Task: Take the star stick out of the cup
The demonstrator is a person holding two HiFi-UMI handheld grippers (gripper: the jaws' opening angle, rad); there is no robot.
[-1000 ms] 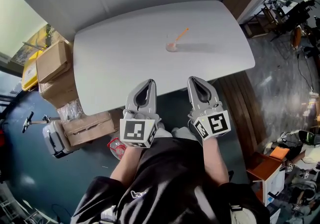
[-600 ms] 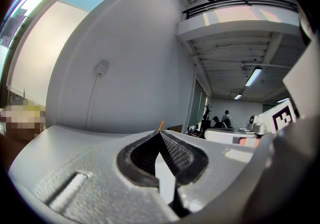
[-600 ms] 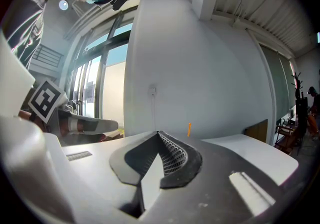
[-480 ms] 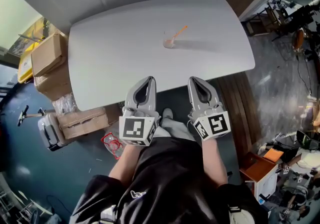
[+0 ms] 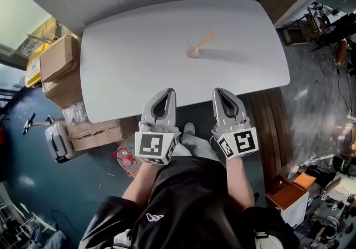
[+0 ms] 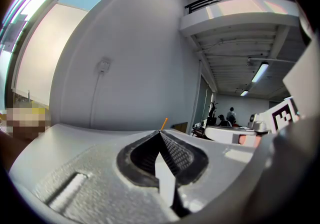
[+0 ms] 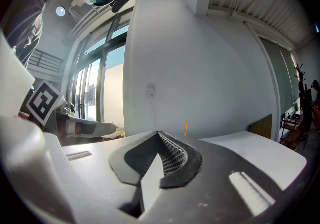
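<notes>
Reading this as step zero: nothing of the task is done yet. The thin orange star stick (image 5: 204,39) sits in the small clear plastic cup (image 5: 192,51), leaning to the right in the head view with its top end out over the rim. The star shape is too small to make out. The cup stands upright on the white rounded desk (image 5: 133,64), past the middle toward the far side, and it is the only thing on the desk.

The left hand-held gripper (image 5: 168,91) and right hand-held gripper (image 5: 218,91) are side by side at the near edge of the desk, in front of the person's torso and well apart from the cup. Both point roughly level toward it.

- **Left gripper view:** jaws pressed together with nothing between them. The stick (image 6: 163,123) shows only as an orange tip above the closed tips, far ahead.
- **Right gripper view:** same, jaws together and empty. The stick (image 7: 186,128) is a small orange sliver in the distance, slightly right of the jaw line.

By my judgement everything is left to do:
- Reach across the desk.
- Open one pair of jaws.
- Close on the exposed upper part of the stick.
- Lift it clear of the rim.

The other hand-held gripper probably needs to steady the cup, since light plastic looks likely to tip or drag along with the stick.
</notes>
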